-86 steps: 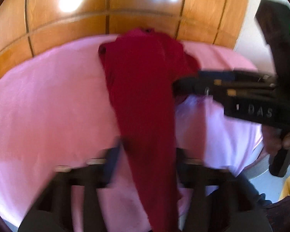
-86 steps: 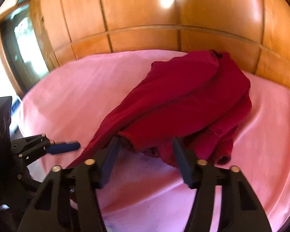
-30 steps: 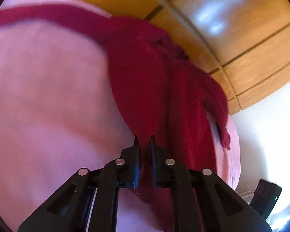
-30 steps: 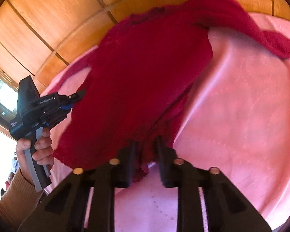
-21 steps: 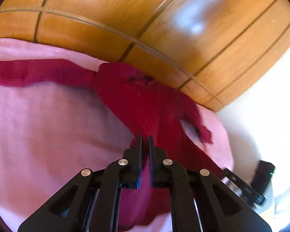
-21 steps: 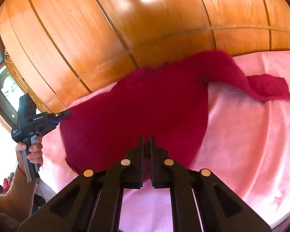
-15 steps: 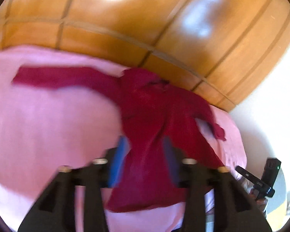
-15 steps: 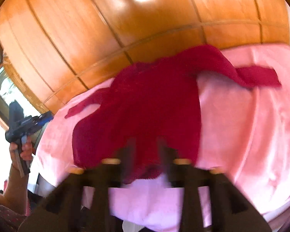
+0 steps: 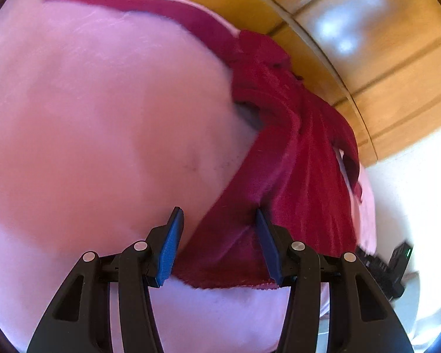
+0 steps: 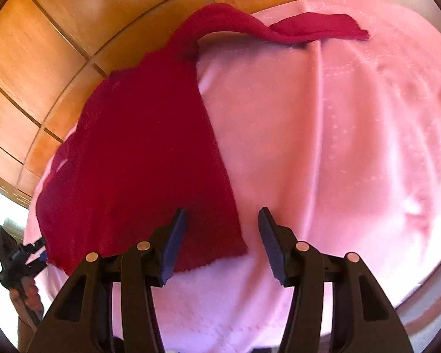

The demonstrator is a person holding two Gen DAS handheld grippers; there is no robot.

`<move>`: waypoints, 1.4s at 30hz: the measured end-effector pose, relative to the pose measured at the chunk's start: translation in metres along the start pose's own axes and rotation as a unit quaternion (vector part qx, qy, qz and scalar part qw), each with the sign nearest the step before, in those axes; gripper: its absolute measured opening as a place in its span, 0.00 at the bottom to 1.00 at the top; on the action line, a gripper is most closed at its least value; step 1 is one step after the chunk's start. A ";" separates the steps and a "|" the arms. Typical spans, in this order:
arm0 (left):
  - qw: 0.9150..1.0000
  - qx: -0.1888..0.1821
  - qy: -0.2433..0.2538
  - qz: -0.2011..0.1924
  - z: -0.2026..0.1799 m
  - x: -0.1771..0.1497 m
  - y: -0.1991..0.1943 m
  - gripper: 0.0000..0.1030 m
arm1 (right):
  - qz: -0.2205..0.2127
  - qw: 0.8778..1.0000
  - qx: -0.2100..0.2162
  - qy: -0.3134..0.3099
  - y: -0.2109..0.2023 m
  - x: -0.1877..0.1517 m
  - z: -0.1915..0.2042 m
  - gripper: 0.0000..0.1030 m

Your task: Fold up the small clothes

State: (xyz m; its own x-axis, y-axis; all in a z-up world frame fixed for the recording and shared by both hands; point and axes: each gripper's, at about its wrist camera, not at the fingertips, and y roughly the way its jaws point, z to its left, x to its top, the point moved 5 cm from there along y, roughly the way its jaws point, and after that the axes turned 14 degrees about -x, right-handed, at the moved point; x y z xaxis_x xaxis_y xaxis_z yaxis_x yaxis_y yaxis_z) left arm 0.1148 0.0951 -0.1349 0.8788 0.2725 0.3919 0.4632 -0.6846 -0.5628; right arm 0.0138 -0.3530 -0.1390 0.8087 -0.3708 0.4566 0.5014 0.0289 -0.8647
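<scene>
A second ago you had both sets of jaws pinched on the hem of the dark red top, one on each corner; now both have let go. Your left gripper [image 9: 217,242] stands spread, and so does your right gripper [image 10: 222,242]; each has just been opening, and no pad presses on cloth. Since the earliest frames, where the dark red top [image 10: 138,158] hung bunched and lifted over the bed, it has come down flat on the pink sheet [image 10: 323,147], with one sleeve [image 10: 314,31] stretched out along the wooden panelling [image 10: 44,44].

In your left wrist view the hem corner of the top [image 9: 279,176] lies between the spread blue pads [image 9: 169,250], nearer the right-hand pad, whose tip seems to touch the cloth, though the left-hand pad stands clear over bare sheet [image 9: 88,117]. The body runs up and away from there, still creased near the collar, with the long sleeve [image 9: 132,3] going off to the upper left.

In your right wrist view the other hem corner ends between the jaws: the left-hand pad overlaps the cloth, the right-hand pad is over bare sheet just beside the edge. Your left gripper [image 10: 29,254] shows small at the far hem corner, in a hand [image 10: 29,294]
</scene>
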 end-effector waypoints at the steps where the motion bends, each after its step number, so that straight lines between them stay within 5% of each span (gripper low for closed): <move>1: 1.000 0.009 0.010 0.004 -0.002 -0.001 0.005 0.45 | 0.000 1.000 -0.004 -0.013 0.003 0.001 0.008 0.45; 2: 1.000 0.014 0.016 0.010 -0.002 -0.002 0.008 0.29 | -0.004 0.999 -0.016 -0.041 0.006 0.002 0.018 0.40; 4: 0.999 0.020 0.024 0.020 -0.003 -0.002 0.008 0.09 | -0.005 0.997 -0.019 -0.079 0.006 0.005 0.035 0.08; 10: 0.999 -0.023 0.034 -0.012 -0.015 0.012 -0.046 0.05 | -0.070 0.988 0.020 -0.134 -0.056 0.023 0.069 0.07; 16: 0.997 -0.053 0.058 -0.007 -0.041 -0.005 -0.091 0.04 | -0.128 0.979 0.058 -0.149 -0.142 0.023 0.054 0.07; 19: 0.997 -0.066 0.035 0.011 -0.041 -0.034 -0.096 0.04 | -0.098 0.983 0.020 -0.155 -0.140 -0.004 0.025 0.07; 26: 0.996 0.004 0.008 0.087 -0.008 -0.101 -0.063 0.04 | 0.032 0.988 -0.067 -0.136 -0.054 -0.074 -0.028 0.07; 29: 0.997 0.012 0.015 0.075 -0.006 -0.095 -0.065 0.10 | 0.031 0.988 -0.075 -0.134 -0.049 -0.070 -0.024 0.15; 31: 0.999 0.028 0.002 0.031 0.006 -0.076 -0.082 0.32 | -0.007 0.984 -0.101 -0.144 -0.060 -0.055 -0.019 0.52; 32: 0.999 0.046 -0.008 -0.003 0.015 -0.059 -0.092 0.43 | -0.024 0.983 -0.109 -0.144 -0.062 -0.048 -0.018 0.56; 35: 0.992 0.102 -0.035 -0.067 0.044 -0.019 -0.112 0.46 | -0.076 0.978 -0.116 -0.157 -0.073 -0.024 0.006 0.61; 37: 0.982 0.142 -0.064 -0.111 0.073 0.012 -0.125 0.46 | -0.099 0.978 -0.088 -0.162 -0.067 -0.016 0.034 0.74; 42: 0.959 0.202 -0.093 -0.177 0.115 0.089 -0.139 0.46 | -0.095 0.974 -0.007 -0.203 -0.024 -0.013 0.142 0.76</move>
State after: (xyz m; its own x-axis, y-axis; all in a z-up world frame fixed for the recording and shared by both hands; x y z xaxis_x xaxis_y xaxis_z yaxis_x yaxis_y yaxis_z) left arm 0.1420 0.2924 -0.1048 0.6457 0.5806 0.4959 0.7106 -0.2194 -0.6685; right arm 0.0352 -0.2172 -0.0941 0.7579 0.0305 0.6516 0.6523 -0.0182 -0.7578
